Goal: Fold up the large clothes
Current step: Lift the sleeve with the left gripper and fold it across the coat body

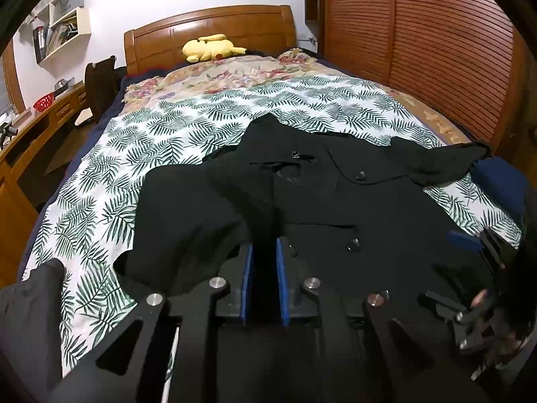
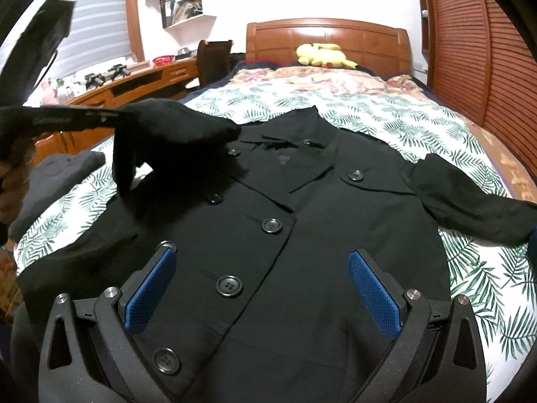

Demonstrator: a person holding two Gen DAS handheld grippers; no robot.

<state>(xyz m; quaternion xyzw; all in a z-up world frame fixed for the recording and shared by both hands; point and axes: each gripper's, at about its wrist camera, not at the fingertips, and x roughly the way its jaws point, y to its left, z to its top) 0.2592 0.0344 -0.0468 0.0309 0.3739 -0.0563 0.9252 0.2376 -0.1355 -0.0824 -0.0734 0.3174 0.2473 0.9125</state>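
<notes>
Two grippers are working over a black coat (image 2: pixel 302 235) that is lying front-up on the leaf-print bedspread (image 1: pixel 100 181), its collar toward the wooden headboard (image 1: pixel 208 30). In the left wrist view, the left gripper (image 1: pixel 265 252) is pinching the coat's sleeve (image 1: pixel 201 208) between its blue pads (image 1: pixel 247 268), the jaws standing narrow with dark cloth filling the gap; the sleeve is draping from the pads toward 10 o'clock. In the right wrist view that same sleeve is hanging lifted at about 10 o'clock, above the coat's chest. The right gripper (image 2: pixel 265 288) is hovering with its jaws spread wide, nothing between them, over the lower buttons (image 2: pixel 229 285). The other sleeve (image 2: pixel 470 208) is lying spread out at 3 o'clock. A yellow plush toy (image 1: pixel 209 47) is resting at 12 o'clock against the headboard.
</notes>
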